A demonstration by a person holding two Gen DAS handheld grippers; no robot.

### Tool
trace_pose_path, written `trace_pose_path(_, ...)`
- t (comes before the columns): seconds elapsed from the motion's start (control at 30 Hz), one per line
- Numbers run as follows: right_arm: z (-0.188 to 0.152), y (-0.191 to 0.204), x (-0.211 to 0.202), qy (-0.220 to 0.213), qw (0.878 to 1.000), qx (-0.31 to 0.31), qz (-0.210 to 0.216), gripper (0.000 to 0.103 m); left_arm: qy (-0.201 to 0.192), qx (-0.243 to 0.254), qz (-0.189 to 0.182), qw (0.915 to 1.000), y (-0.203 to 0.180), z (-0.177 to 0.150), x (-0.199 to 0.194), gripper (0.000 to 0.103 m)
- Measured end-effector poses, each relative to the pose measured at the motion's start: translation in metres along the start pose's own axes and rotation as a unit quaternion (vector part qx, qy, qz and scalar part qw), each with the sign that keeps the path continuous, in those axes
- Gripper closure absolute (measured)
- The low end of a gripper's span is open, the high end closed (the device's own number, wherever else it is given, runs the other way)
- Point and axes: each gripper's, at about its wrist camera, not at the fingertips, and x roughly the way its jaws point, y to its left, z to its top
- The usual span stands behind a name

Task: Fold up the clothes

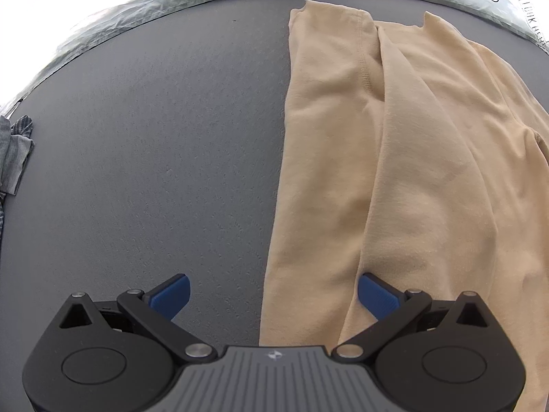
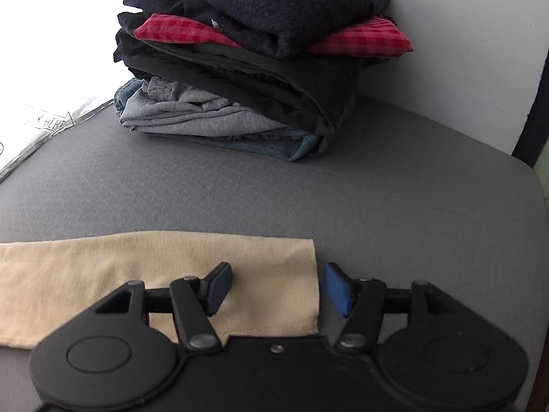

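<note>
Beige fabric, a tan garment [image 1: 394, 158], lies spread on the grey table [image 1: 154, 171], folded lengthwise so one long layer overlaps another, its straight edge running down the middle of the left wrist view. The left gripper [image 1: 273, 295] points steeply down over that edge with its jaws spread wide; one blue pad sits over bare table and the other blue pad [image 1: 377, 293] over the cloth, and nothing is gripped between them.

From the right wrist view, the same garment [image 2: 103, 274] shows as a flat band ending in a squared-off edge. The right gripper [image 2: 276, 288] hangs over that end with its jaws partly apart, one pad above the fabric, the other just past the edge over the table [image 2: 308, 199]; the pads press on nothing.

Beyond it, well apart from the tan cloth, stands a stack of folded clothes [image 2: 247, 68]: pale blue and denim at the bottom, dark pieces above, a red checked shirt [image 2: 360, 41] and a dark knit on top. A grey checked cloth [image 1: 15, 151] lies at the table's far left edge.
</note>
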Motion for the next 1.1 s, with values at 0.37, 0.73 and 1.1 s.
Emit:
trace_pose_path(0.37, 0.005, 0.001, -0.01, 0.025, 0.992, 0.02, 0.119, 0.097, 0.01, -0.039, -0.037, 0.9985, 0.016, 0.0, 0.006, 0.0)
trace_pose_path(0.73, -0.012, 0.073, -0.043, 0.083, 0.945, 0.034, 0.315, 0.098, 0.011, -0.085, -0.061, 0.9944, 0.027, -0.01, 0.005, 0.0)
trace_pose_path(1.1, -0.099, 0.177, -0.085, 0.255, 0.852, -0.051, 0.455, 0.098, -0.07, 0.0, -0.037, 0.9968, 0.0, -0.061, -0.046, 0.001)
